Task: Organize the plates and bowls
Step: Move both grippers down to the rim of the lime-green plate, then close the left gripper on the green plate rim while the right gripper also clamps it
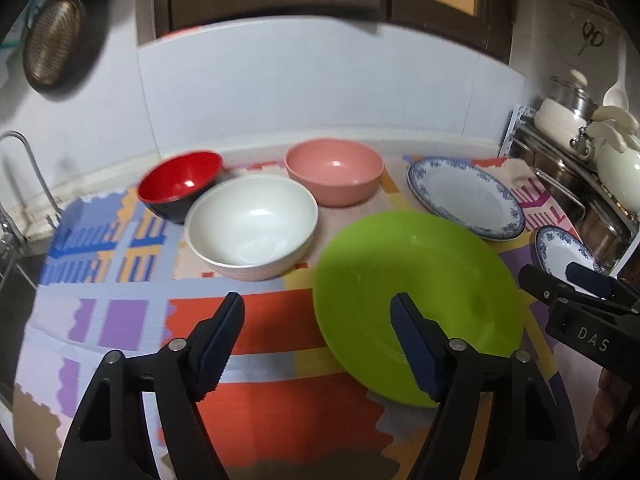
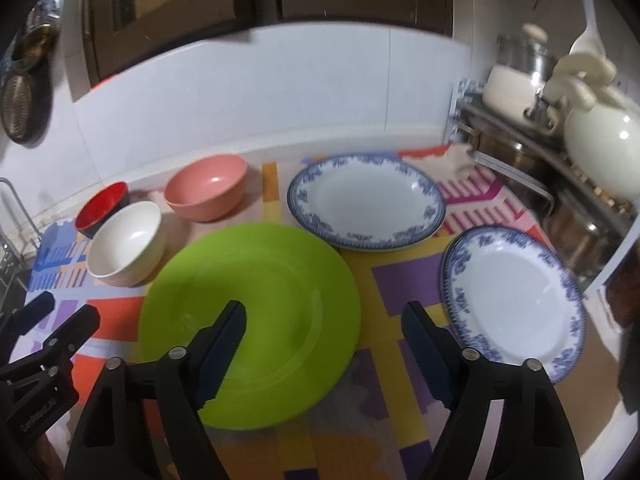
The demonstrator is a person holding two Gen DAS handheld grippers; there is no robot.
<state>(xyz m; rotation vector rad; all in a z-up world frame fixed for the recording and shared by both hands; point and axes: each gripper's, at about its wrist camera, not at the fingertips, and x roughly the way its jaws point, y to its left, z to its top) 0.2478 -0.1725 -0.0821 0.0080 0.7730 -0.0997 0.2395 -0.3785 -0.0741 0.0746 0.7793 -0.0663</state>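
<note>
Nothing looks sorted yet: every dish sits singly on the patterned mat [image 1: 248, 332], none stacked. Three bowls cluster at the far left, the red bowl [image 1: 180, 184] touching or nearly touching the white bowl [image 1: 252, 232], with the pink bowl [image 1: 334, 170] just beside them to the right. Three plates spread across the right: the green plate [image 2: 256, 312] near the middle, one blue-rimmed plate [image 2: 366, 200] behind it, a second blue-rimmed plate [image 2: 516, 300] at the near right (half cut off in the left view).

The left gripper [image 1: 318, 344] hangs released above the mat, one finger over the green plate's left edge, holding nothing. The right gripper [image 2: 324, 348] is likewise spread wide and empty, hovering between the green plate and the near blue-rimmed one.

By this reading all the nesting of bowls and stacking of plates remains to do.
</note>
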